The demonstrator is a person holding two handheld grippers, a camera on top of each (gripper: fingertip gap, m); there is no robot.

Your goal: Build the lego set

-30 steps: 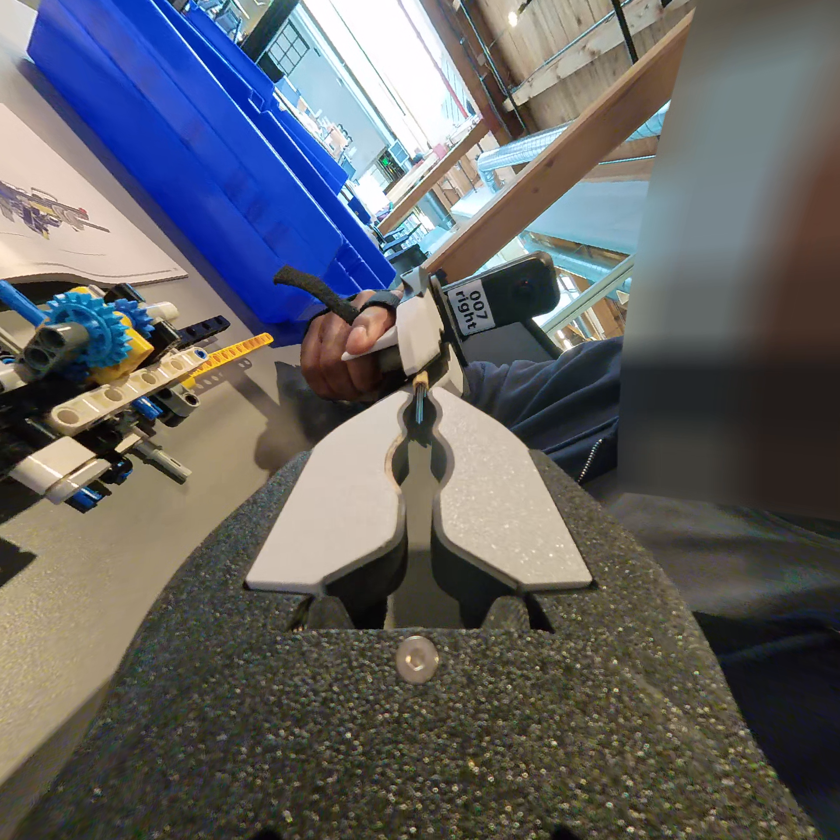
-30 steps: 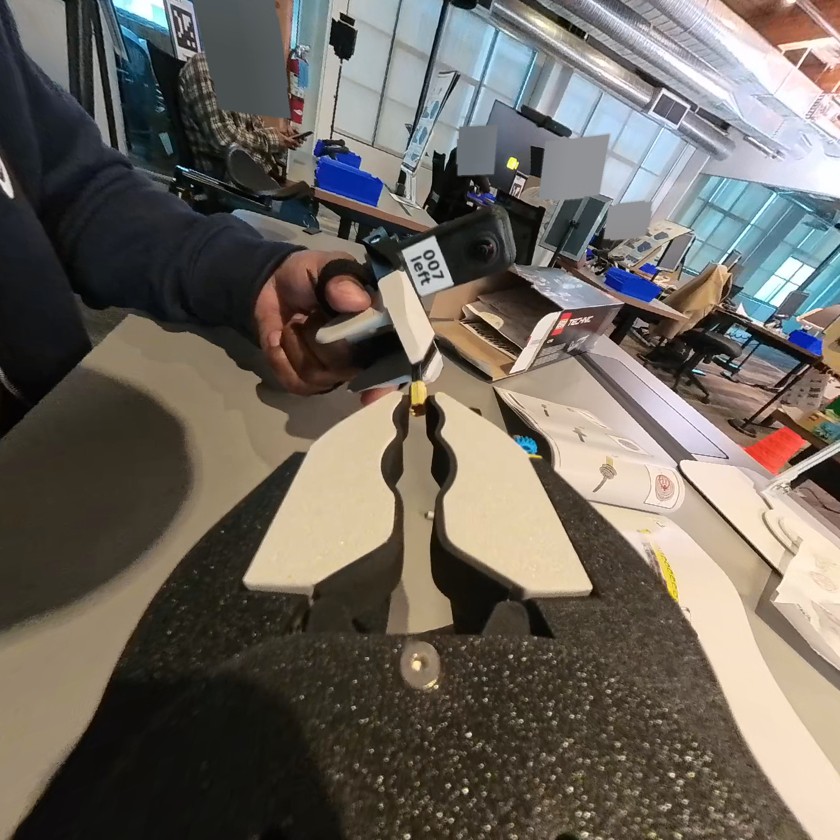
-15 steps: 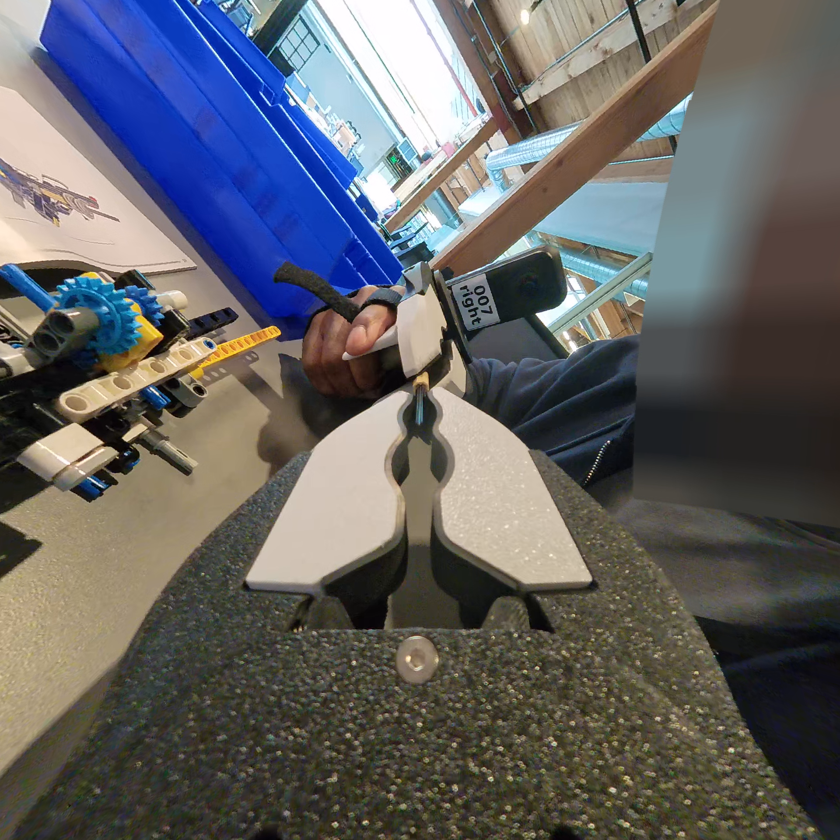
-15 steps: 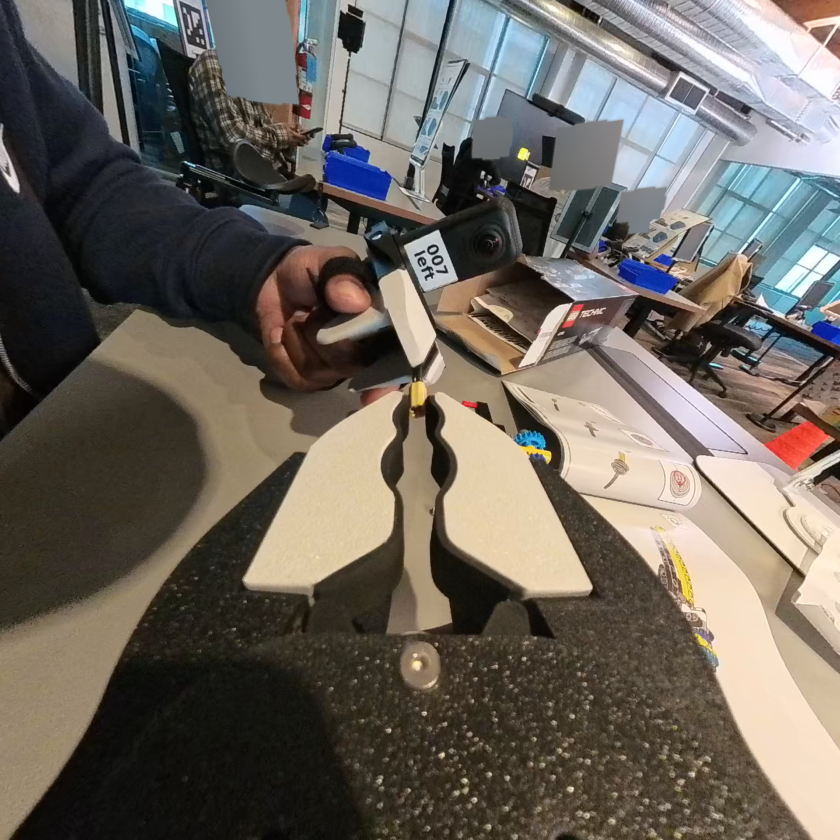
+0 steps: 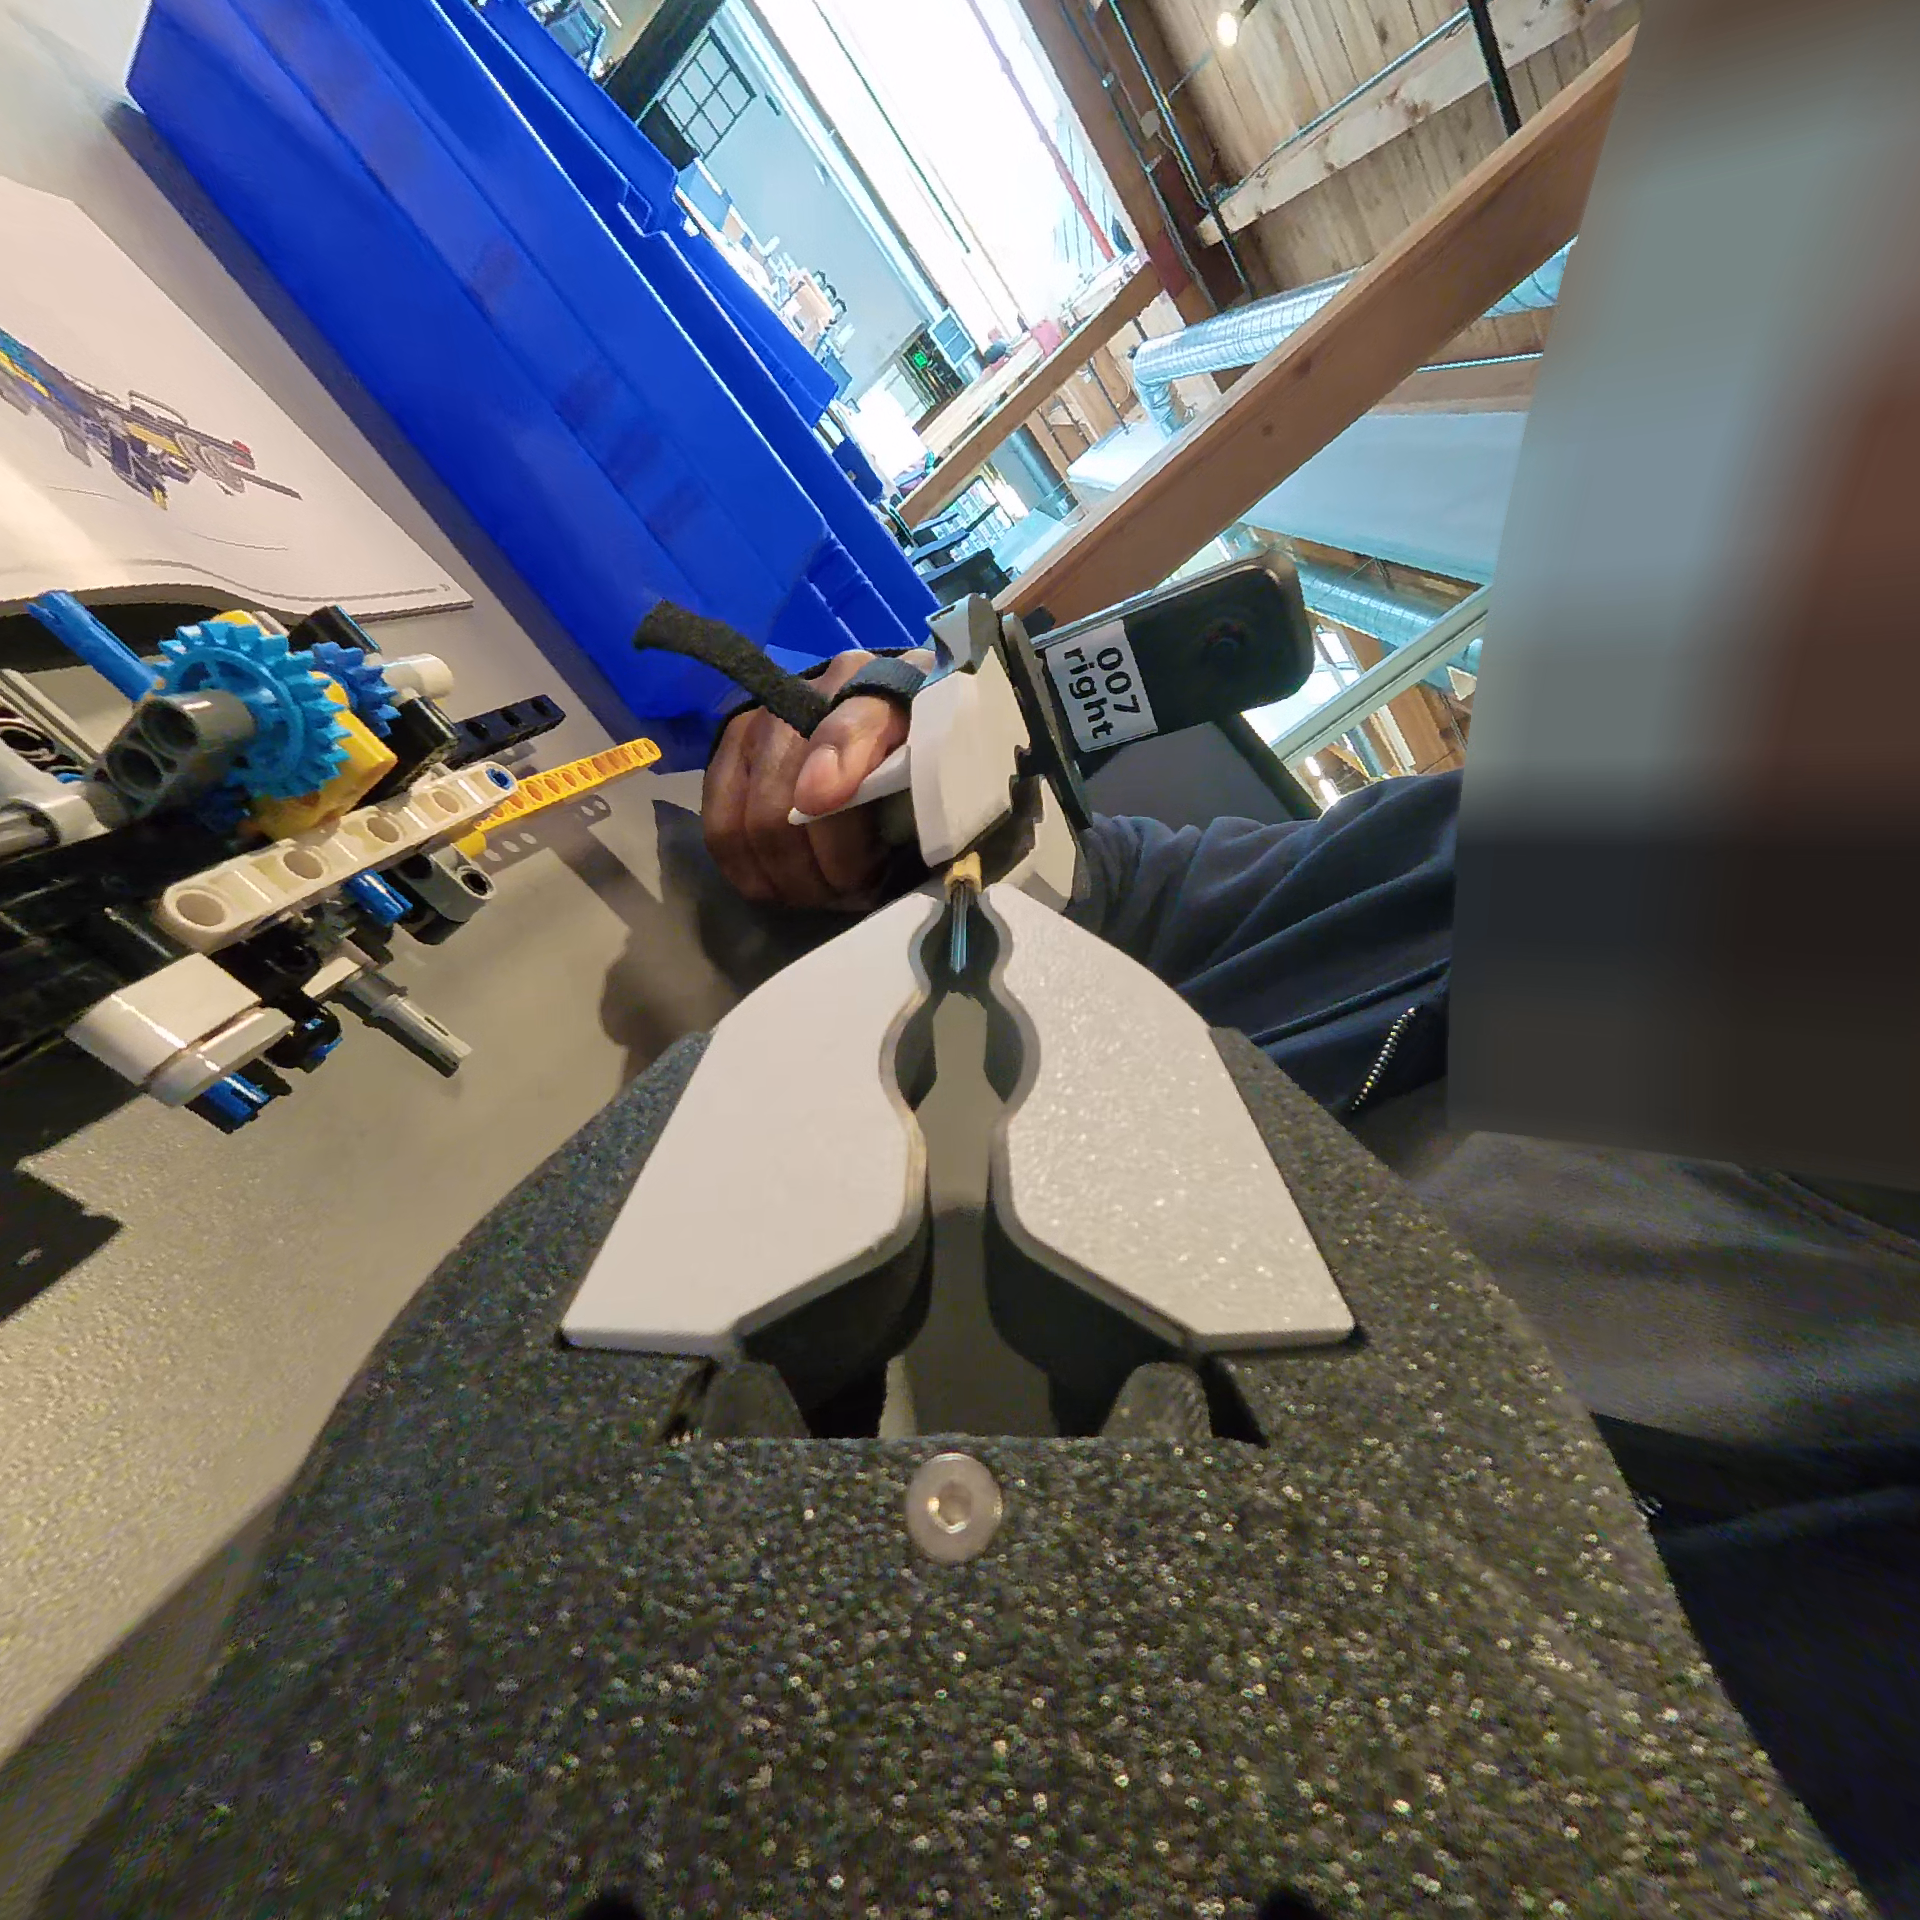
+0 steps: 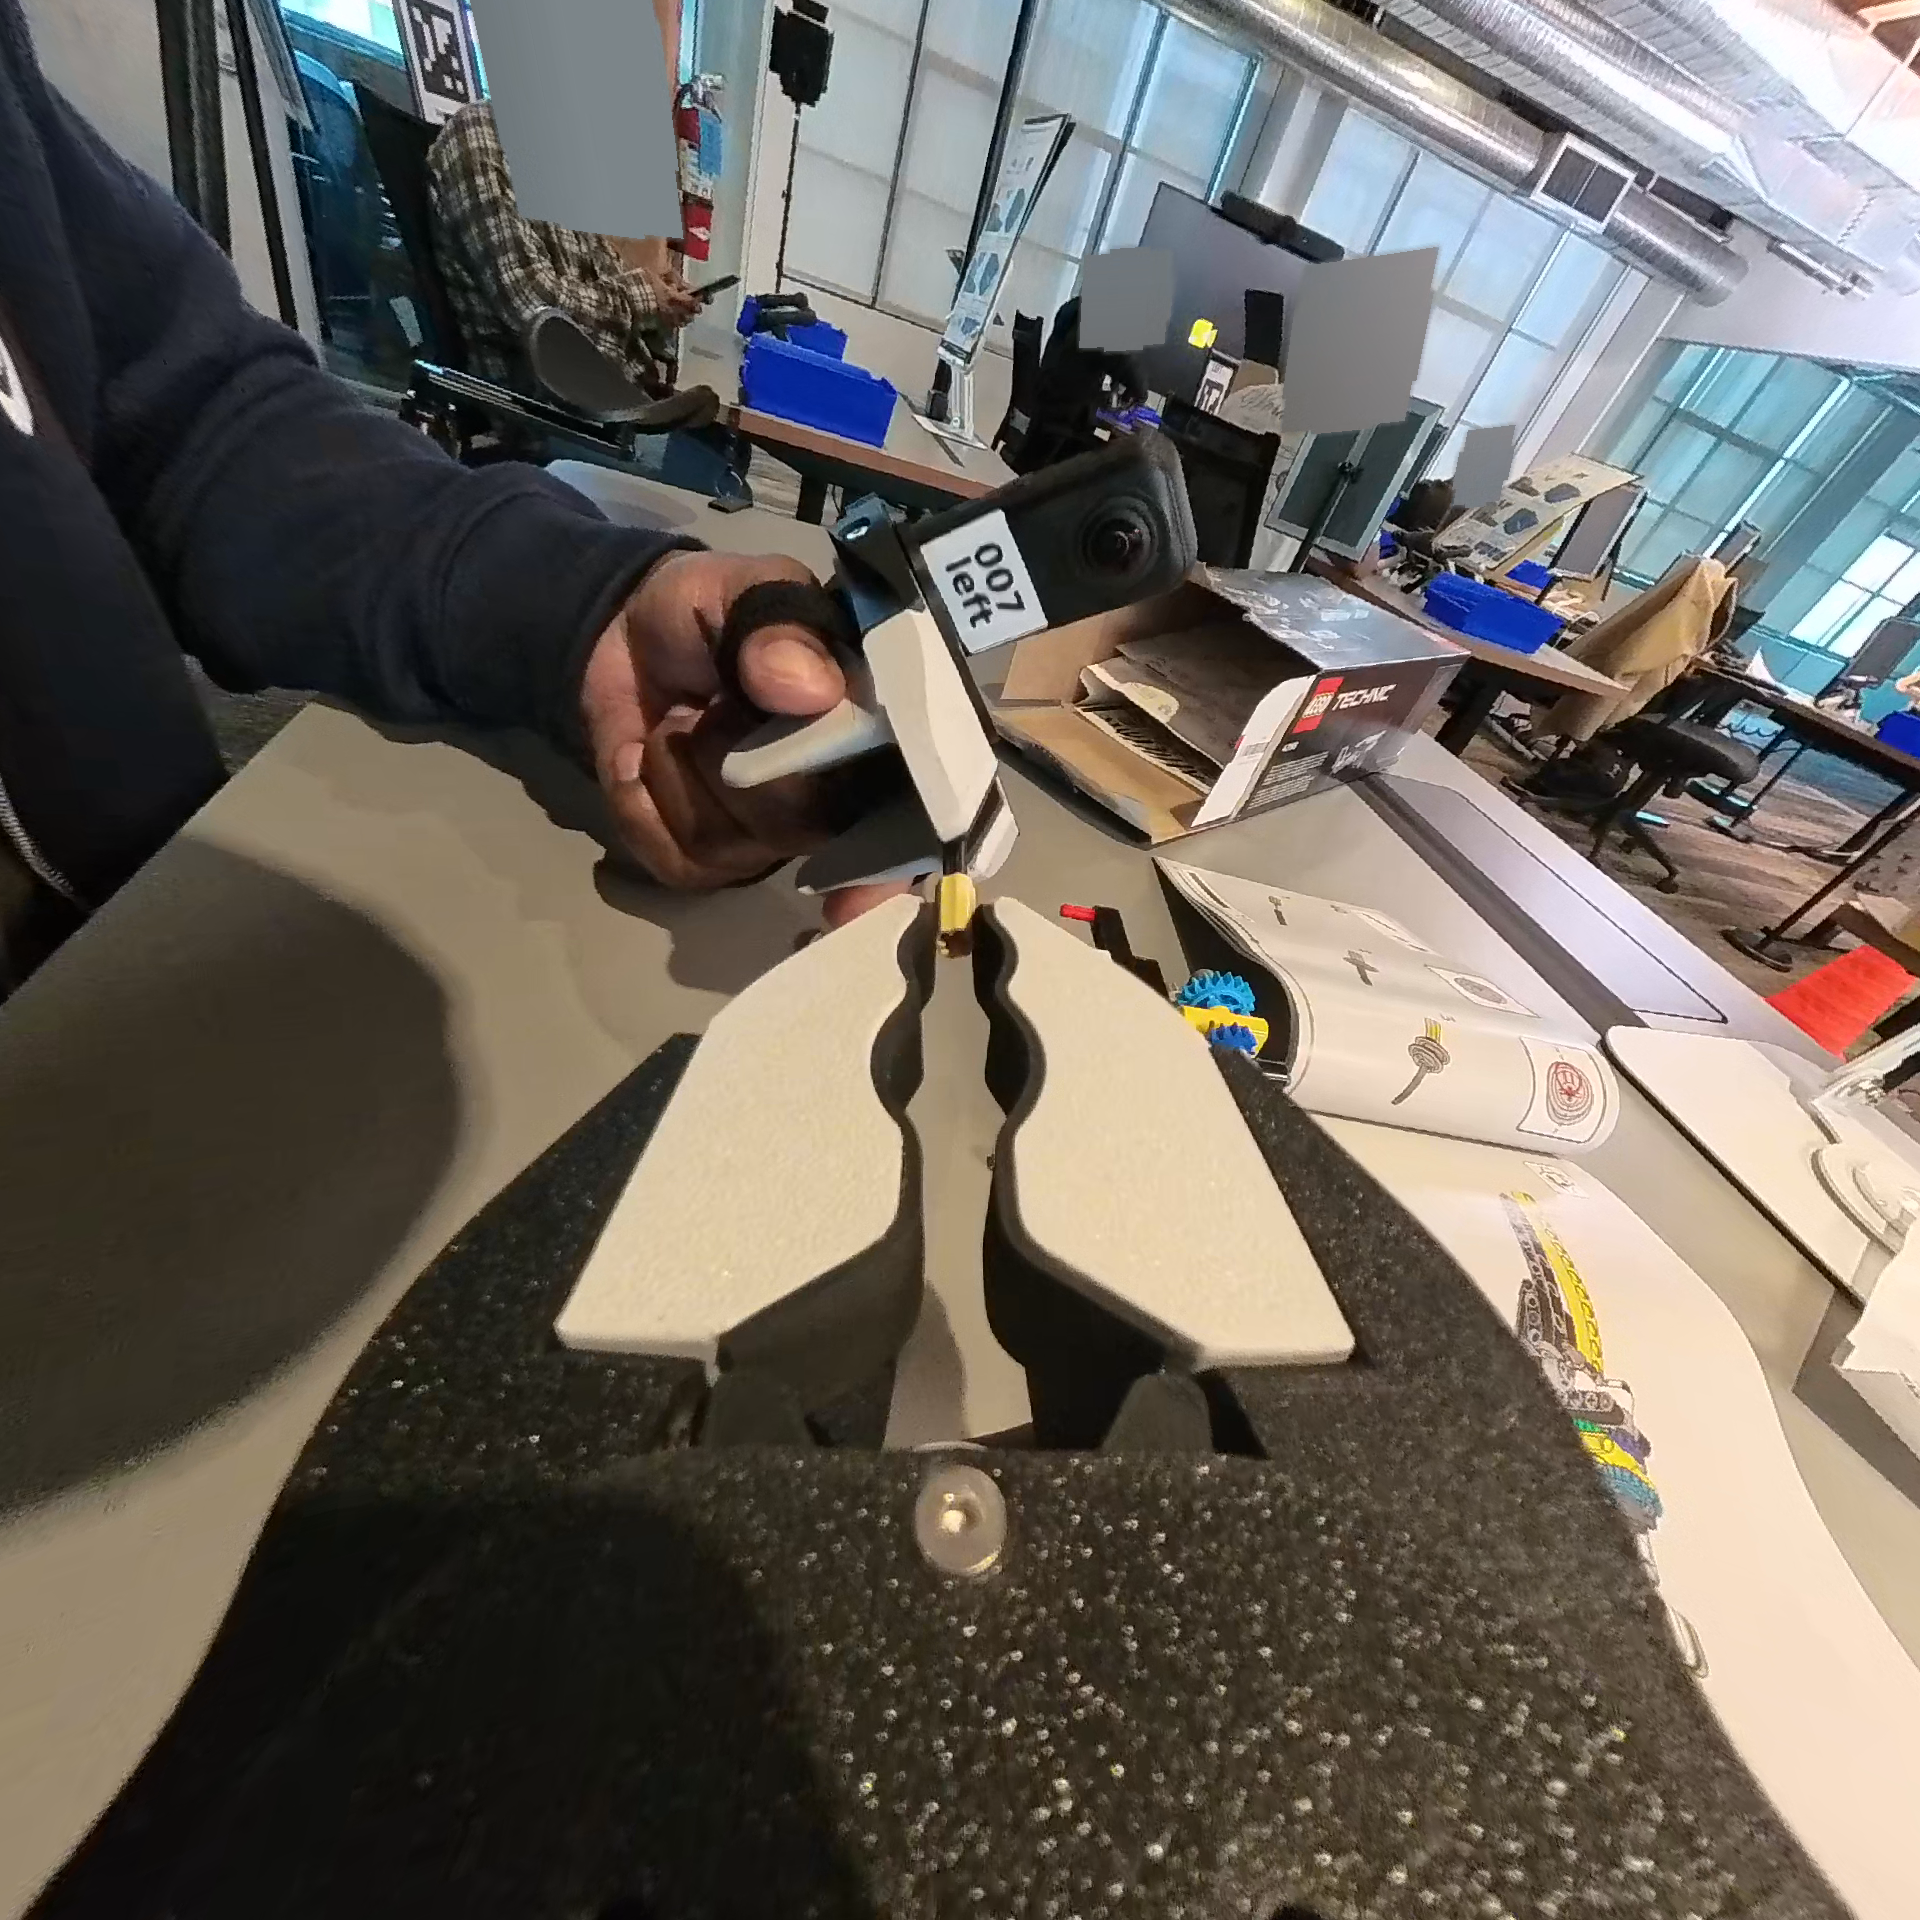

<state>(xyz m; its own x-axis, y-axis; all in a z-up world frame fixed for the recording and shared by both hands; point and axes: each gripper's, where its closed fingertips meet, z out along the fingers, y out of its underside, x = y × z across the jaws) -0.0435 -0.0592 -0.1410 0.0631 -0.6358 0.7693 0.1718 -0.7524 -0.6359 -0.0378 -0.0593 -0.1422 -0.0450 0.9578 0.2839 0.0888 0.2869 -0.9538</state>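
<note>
A grey table point(image 5: 260, 1195) in an open workshop carries the work. In the left wrist view, blue bins point(image 5: 499, 312) stand far ahead and left of the left claw point(image 5: 961, 914), and the half-built model point(image 5: 239, 821), with blue gears, white beams and a yellow beam, lies just left of it. This claw is pressed together on a thin dark axle point(image 5: 958, 935). The axle's far end carries a small tan-yellow piece point(image 5: 966, 871), where the right claw point(image 5: 961, 847) meets it tip to tip.

The right wrist view shows what the first does not: an open set box point(image 6: 1247, 707) beyond the claws, an instruction booklet point(image 6: 1403, 1029) to the right, and only a corner of the model point(image 6: 1221, 1003). Here the right claw point(image 6: 958, 920) pinches the yellow piece point(image 6: 954, 902), with the left claw point(image 6: 971, 847) directly opposite, touching it. The axle is hidden here.
</note>
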